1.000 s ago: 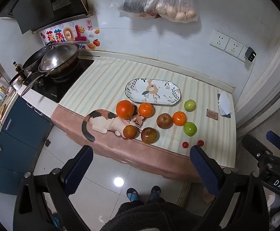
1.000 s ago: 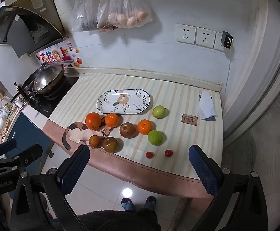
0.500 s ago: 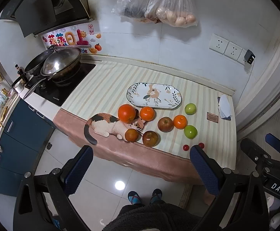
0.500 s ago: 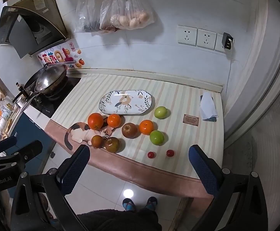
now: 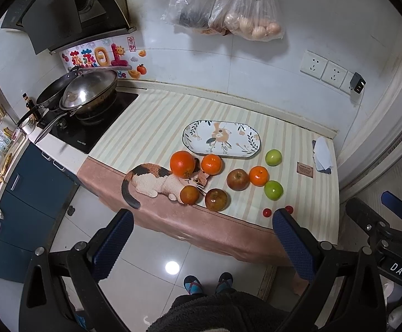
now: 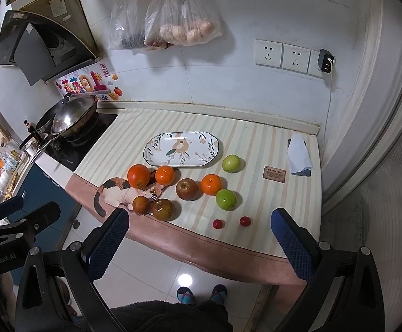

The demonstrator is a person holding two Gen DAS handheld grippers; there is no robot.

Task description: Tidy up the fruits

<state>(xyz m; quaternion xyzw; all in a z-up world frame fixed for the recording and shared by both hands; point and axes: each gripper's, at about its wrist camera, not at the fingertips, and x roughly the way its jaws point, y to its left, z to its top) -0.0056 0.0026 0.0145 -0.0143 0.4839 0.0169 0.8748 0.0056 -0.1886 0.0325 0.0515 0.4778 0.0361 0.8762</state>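
Kitchen desk, striped cloth: we hold both the left gripper and right gripper spread, empty; risk, we judge: nudged cherry tomatoes rolling off the near edge.

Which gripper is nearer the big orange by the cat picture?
Left, I'd judge. The left gripper hangs off the counter edge nearly in line with the big orange; the right gripper sits further right, nearer the cherry tomatoes.

Black-framed left gripper and right gripper, each fitted with blue textured finger pads (silver screws at the joints); dark fleece clothing and blue slippers are worn.
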